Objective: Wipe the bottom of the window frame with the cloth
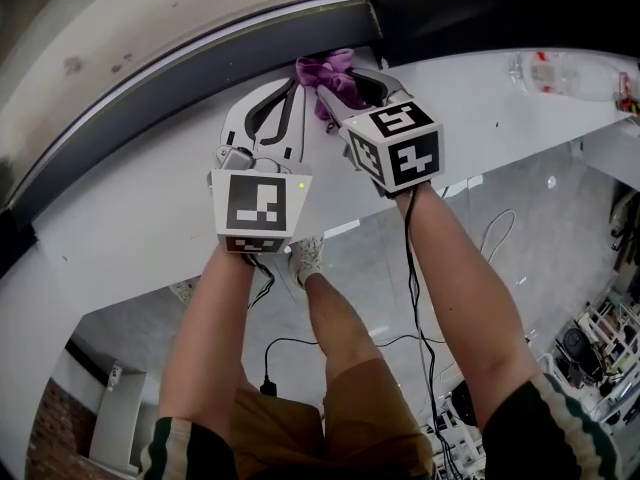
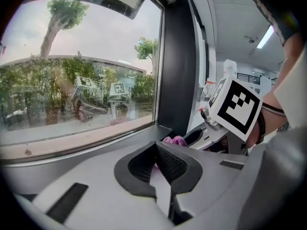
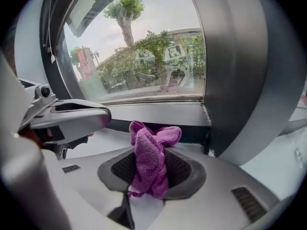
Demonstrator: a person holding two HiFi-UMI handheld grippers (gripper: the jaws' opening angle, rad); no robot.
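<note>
Our right gripper clamps the cloth, bunched past its tips right by the frame, left gripper closed on nothing beside it, so we'd press it down and sweep steadily along.

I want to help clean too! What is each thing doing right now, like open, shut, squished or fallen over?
cloth: bunched up, pinched in the right gripper, by the corner of the window frame.
right gripper: shut on the cloth.
left gripper: jaws together, tips beside the cloth.
bottle: lying on its side on the ledge.
</note>
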